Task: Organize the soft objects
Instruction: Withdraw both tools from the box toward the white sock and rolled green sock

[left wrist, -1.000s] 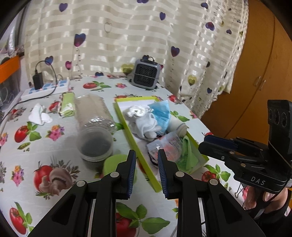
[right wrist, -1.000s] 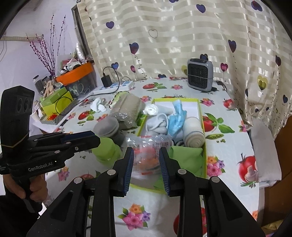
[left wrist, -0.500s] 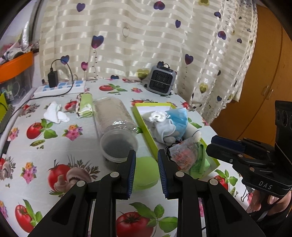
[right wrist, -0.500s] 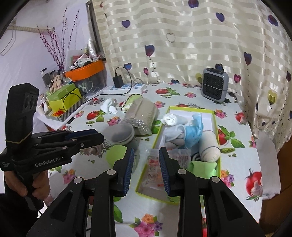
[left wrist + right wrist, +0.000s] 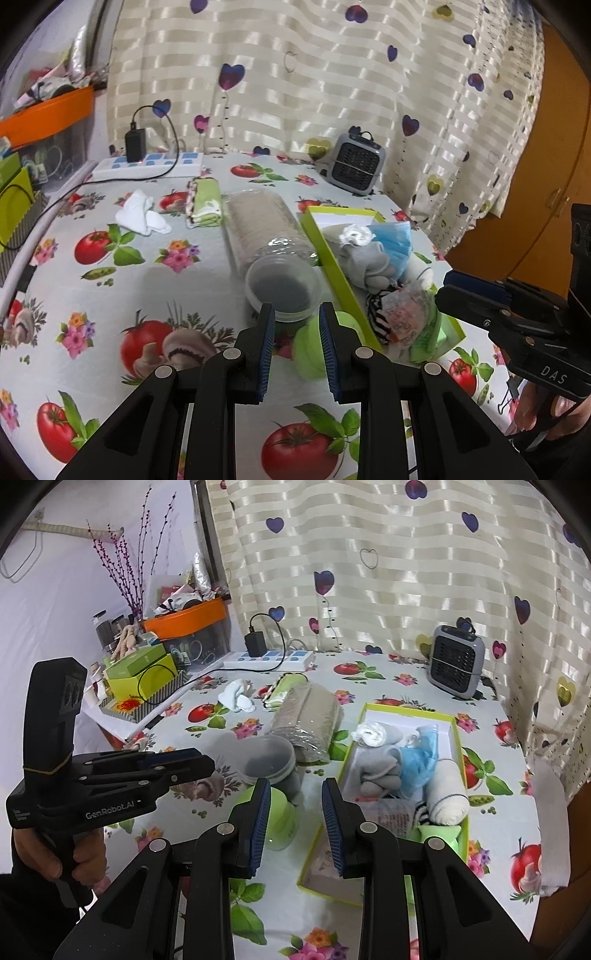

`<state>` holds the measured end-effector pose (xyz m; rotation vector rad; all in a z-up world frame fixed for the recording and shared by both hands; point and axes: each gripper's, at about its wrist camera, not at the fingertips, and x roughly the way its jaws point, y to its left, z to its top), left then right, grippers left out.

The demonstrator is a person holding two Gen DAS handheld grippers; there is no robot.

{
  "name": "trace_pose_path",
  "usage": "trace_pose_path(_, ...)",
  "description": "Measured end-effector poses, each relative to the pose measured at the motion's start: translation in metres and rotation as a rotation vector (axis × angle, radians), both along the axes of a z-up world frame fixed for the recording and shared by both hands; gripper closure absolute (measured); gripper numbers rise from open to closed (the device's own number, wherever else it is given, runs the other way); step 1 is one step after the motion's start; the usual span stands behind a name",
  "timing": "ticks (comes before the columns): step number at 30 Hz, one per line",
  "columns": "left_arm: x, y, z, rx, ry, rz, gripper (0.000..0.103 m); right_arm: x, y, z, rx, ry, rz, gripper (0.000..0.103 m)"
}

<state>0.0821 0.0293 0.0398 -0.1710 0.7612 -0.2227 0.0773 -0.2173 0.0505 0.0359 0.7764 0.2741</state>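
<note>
A lime green tray (image 5: 325, 240) (image 5: 459, 746) holds a white balled sock (image 5: 356, 235), a grey sock (image 5: 380, 764), a blue face mask (image 5: 393, 240), a rolled white sock (image 5: 447, 790), a plastic packet (image 5: 402, 314) and a green cloth (image 5: 439, 834). A white cloth (image 5: 142, 218) (image 5: 238, 696) and a folded green towel (image 5: 207, 203) (image 5: 286, 690) lie loose on the table. My left gripper (image 5: 295, 332) (image 5: 207, 764) hovers open over the jar's mouth, holding nothing. My right gripper (image 5: 293, 808) (image 5: 448, 288) is open and empty near the tray's front left corner.
A clear plastic jar (image 5: 266, 236) (image 5: 306, 716) lies on its side left of the tray, with a round green lid (image 5: 314, 347) (image 5: 280, 819) in front. A small grey heater (image 5: 456, 664) and a power strip (image 5: 147, 166) stand at the back. Boxes crowd the far left.
Both grippers have drifted left and back from the tray, so the jar and tray sit further right in each view. Both gaps are unchanged and nothing was picked up.
</note>
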Motion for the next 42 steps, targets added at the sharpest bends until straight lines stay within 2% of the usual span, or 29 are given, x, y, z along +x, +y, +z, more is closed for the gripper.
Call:
trace_pose_path(26,0.011,0.052,-0.008,-0.004,0.022,0.121,0.080,0.030,0.040,-0.004,-0.017,0.008,0.096,0.073)
trace_pose_path(34,0.029,0.078,-0.011,-0.007,0.025,0.165,0.080,0.056,0.051,-0.006,-0.006,0.023,0.132,0.073)
trace_pose_path(38,0.044,0.096,-0.012,-0.013,0.022,0.194,0.079,0.081,0.060,-0.008,-0.017,0.049,0.175,0.073)
trace_pose_path(40,0.053,0.105,-0.012,-0.015,0.023,0.210,0.078,0.099,0.066,-0.009,-0.040,0.070,0.193,0.070)
trace_pose_path(42,0.064,0.115,-0.011,-0.010,0.019,0.231,0.076,0.119,0.072,-0.011,-0.054,0.083,0.212,0.051)
